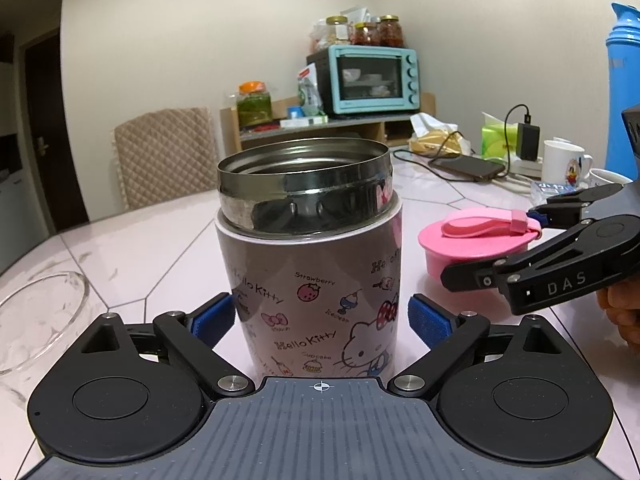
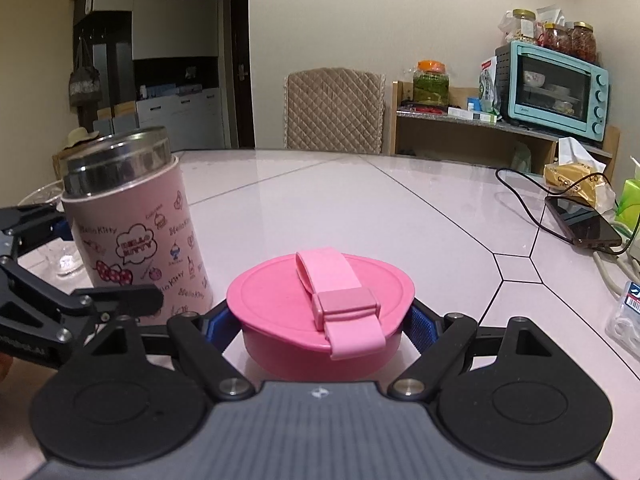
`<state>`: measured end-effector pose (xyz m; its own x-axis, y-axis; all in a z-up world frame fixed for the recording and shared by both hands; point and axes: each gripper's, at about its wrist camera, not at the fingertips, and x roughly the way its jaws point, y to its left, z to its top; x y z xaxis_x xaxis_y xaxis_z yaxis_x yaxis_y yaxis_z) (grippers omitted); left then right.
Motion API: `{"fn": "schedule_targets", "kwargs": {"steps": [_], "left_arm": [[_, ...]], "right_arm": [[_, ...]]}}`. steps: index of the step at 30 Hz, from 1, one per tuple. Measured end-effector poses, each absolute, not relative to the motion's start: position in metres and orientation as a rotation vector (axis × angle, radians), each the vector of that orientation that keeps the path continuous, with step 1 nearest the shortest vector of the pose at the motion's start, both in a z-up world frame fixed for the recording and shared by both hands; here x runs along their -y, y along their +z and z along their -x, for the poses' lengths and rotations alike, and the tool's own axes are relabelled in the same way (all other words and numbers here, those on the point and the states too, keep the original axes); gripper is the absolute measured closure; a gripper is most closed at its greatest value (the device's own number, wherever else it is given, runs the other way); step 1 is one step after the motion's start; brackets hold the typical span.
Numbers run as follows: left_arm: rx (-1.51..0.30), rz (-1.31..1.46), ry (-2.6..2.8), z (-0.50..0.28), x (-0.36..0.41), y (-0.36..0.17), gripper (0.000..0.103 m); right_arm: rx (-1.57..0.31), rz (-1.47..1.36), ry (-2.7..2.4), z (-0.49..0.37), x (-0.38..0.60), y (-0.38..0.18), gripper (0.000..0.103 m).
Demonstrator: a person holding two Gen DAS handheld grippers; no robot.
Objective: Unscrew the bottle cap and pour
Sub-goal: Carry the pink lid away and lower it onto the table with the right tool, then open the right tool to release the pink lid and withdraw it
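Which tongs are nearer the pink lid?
Right. The right tongs are shut on the lid, a pad on each side. The left tongs stand open around the flask, beside the lid.

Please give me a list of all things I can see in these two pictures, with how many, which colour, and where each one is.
flask: one, pink with cartoon prints, steel rim, open, standing on the table between the left jaws
lid: one, pink with a strap, on the table, held by the right jaws
glass bowl: one, clear, left of the flask
table: one, pale marble pattern
chair: one, beige quilted, behind the table
toaster oven: one, turquoise, on the wooden shelf
jars: three on the oven, with gold lids
phone: one, dark, plugged in, right side
mug: one, white, right
left gripper: black, blue pads, open around the flask
right gripper: black, shut on the lid
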<state>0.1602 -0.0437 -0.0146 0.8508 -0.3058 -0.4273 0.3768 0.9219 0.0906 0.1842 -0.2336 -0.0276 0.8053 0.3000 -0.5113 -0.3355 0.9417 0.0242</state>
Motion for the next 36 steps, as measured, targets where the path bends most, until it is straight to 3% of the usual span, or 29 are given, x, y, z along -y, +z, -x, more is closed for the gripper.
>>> {"fn": "schedule_targets", "kwargs": {"steps": [36], "left_arm": [[-0.446,-0.204,-0.371,-0.1624,0.0449,-0.0144,0.002]], "right_arm": [[-0.624,0.114,0.336,-0.1876,0.2310,-0.0322,0.017]]}}
